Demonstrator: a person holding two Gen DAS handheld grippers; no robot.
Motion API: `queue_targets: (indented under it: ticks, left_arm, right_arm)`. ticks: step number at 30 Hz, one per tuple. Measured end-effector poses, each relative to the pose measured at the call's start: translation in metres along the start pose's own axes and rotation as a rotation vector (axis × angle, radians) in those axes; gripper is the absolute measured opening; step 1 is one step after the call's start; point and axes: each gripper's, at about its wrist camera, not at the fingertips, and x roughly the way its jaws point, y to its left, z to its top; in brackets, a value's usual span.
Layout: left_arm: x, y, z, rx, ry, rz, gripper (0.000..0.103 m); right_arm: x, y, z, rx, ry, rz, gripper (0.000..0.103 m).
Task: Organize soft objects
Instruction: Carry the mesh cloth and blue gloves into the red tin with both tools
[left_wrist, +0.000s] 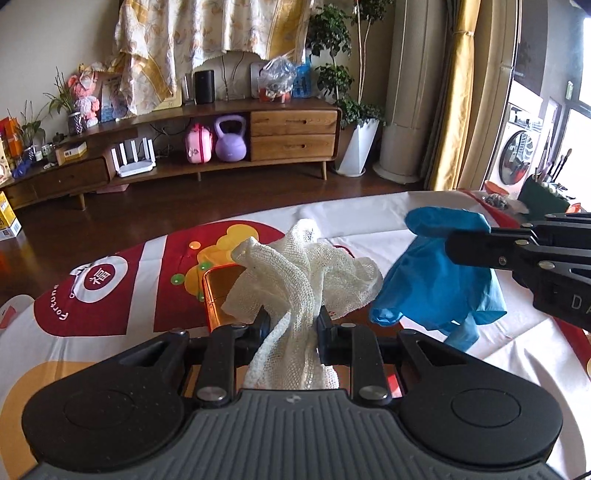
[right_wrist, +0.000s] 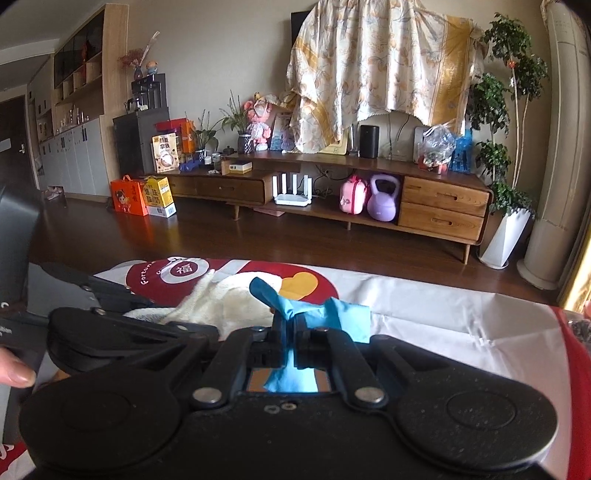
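Fingers of the left gripper (left_wrist: 291, 325) pinch a bunched white mesh cloth (left_wrist: 295, 273) held above the red-and-white printed tablecloth (left_wrist: 110, 317) — its lower end hidden behind the gripper body. The right gripper (right_wrist: 291, 338), nearly closed, clamps a crumpled thin blue glove (right_wrist: 314, 314), partly cut off below.

mesh cloth (left_wrist: 295, 273) above tablecloth (left_wrist: 122, 291) | glove (left_wrist: 436, 280) just R of it | box (left_wrist: 218, 291) under cloth
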Motion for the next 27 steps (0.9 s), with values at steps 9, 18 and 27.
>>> queue_targets:
  ticks: [9, 18, 27]
  left_arm:
    - [0.063, 0.015, 0.006, -0.056, 0.094, 0.033, 0.024]
    - [0.101, 0.015, 0.001, -0.059, 0.171, 0.024, 0.024]
    - [0.123, 0.014, -0.007, -0.063, 0.24, 0.014, 0.024]
  right_arm:
    - [0.052, -0.005, -0.012, 0.049, 0.071, 0.033, 0.004]
    - [0.08, -0.01, -0.034, 0.065, 0.174, 0.075, 0.007]
    - [0.089, -0.008, -0.045, 0.042, 0.239, 0.081, 0.016]
